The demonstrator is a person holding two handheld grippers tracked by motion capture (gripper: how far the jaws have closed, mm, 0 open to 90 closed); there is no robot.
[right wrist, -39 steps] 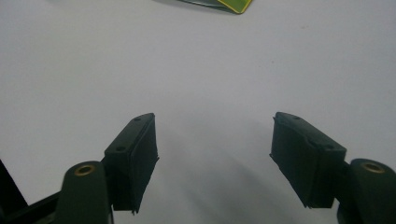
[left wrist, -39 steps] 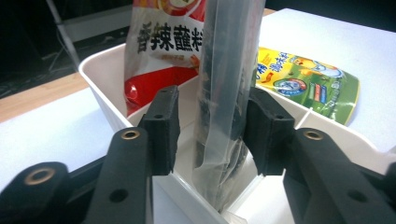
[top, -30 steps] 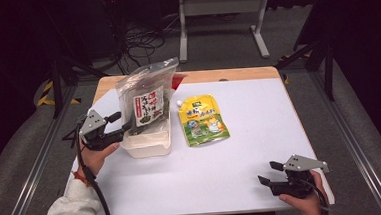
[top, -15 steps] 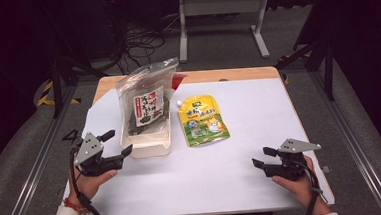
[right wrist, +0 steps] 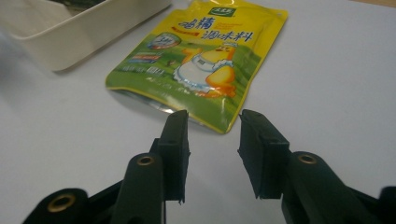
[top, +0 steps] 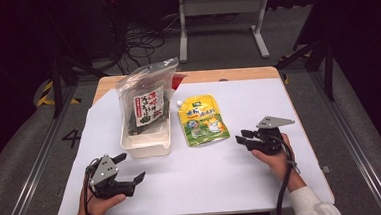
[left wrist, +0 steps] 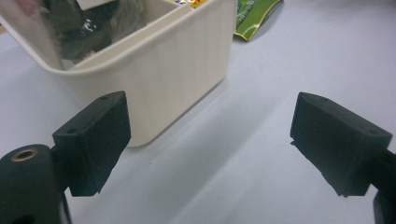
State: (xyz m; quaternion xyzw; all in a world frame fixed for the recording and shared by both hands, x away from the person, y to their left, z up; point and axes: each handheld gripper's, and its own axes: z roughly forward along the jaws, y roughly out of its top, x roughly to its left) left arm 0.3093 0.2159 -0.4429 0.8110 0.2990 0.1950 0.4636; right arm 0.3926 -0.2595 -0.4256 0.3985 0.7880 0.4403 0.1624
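A cream plastic bin [top: 148, 140] stands left of the table's middle, and a clear bag of dark seaweed [top: 147, 102] leans in it. To its right a yellow-green seasoning pouch [top: 202, 121] with a cartoon chicken lies flat. My left gripper [top: 130, 167] is open near the front left, just short of the bin [left wrist: 173, 70], jaws wide apart with nothing between them. My right gripper [top: 243, 136] sits right of the pouch [right wrist: 205, 65], pointing at its lower edge. Its jaws stand a narrow gap apart and hold nothing.
White paper [top: 263, 183] covers the wooden table, whose far edge [top: 216, 76] is bare wood. A metal stand [top: 220, 15] and cables [top: 139, 35] are on the floor beyond. Open white surface lies between the two grippers.
My left gripper has drawn back from the bin's left side toward the front edge. My right gripper has moved up and leftward to the pouch.
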